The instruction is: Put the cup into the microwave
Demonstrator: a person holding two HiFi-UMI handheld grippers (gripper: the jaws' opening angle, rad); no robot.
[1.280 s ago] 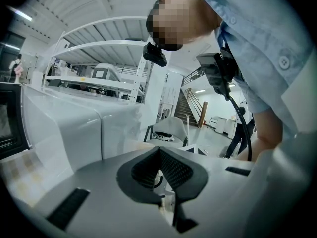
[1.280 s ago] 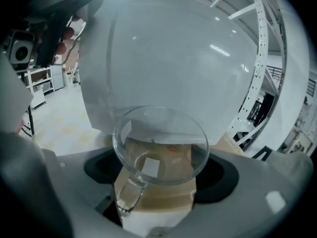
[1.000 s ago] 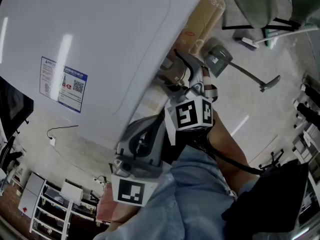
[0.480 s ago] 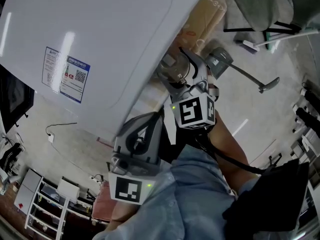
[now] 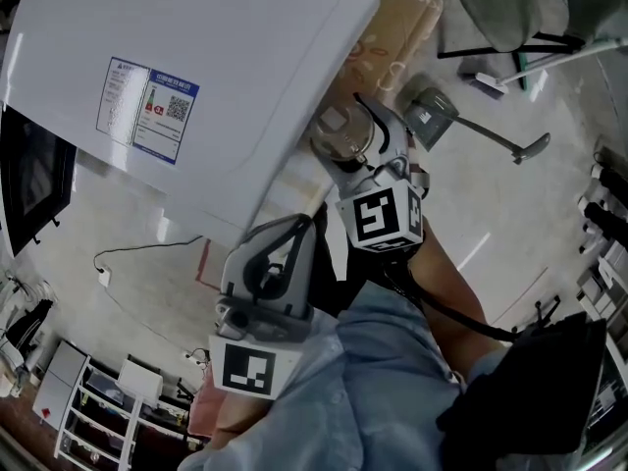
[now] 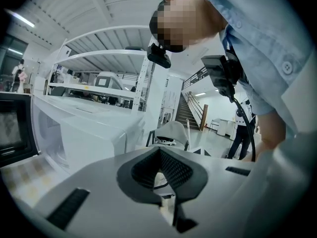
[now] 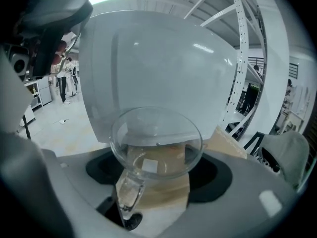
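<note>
Pale blue buttoned shirt (image 5: 392, 391), black cable (image 5: 461, 324)

White microwave (image 5: 196, 57) blocks ahead; open floor (image 5: 491, 204) rightward.

The cup (image 7: 156, 143) sits in the right tool (image 7: 158, 175), before the microwave (image 7: 158, 68).

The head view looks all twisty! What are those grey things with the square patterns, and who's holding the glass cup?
There's no robot here. A person holds a grabbing tool, called a gripper, in each hand. The patterned cubes are part of those tools. The head view comes from a camera on the person's head, looking down. The other two pictures come from small cameras riding on each gripper. The right gripper is clamped on the clear cup, close to the white microwave. The left gripper is shut and empty.
</note>
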